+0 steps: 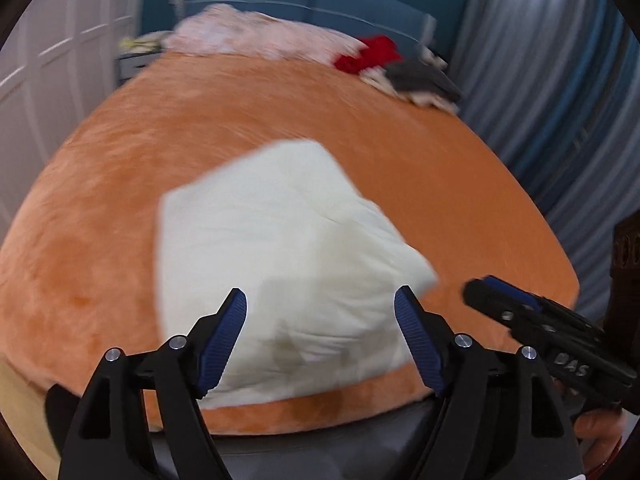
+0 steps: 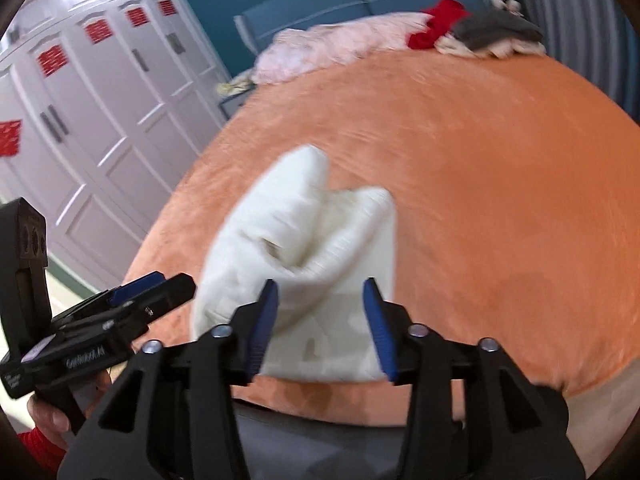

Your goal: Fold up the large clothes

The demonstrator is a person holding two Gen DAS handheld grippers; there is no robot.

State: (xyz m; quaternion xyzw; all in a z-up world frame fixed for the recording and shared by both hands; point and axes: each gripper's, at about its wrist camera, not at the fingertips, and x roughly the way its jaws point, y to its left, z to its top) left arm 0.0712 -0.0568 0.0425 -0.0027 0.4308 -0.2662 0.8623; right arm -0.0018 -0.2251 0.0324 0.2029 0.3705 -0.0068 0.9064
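Bed (image 1: 400, 152) wearing an orange plush cover.
A folded cream garment (image 1: 280, 248) is lying near its front edge; pink bedding (image 1: 256, 36) and a clothes heap (image 1: 400, 68) are sitting at the far end.

A cream-white garment (image 1: 276, 264), folded into a thick, rumpled bundle with one layer doubled over on top (image 2: 316, 240), lies on the orange bedspread (image 1: 440, 168) near the bed's front edge.
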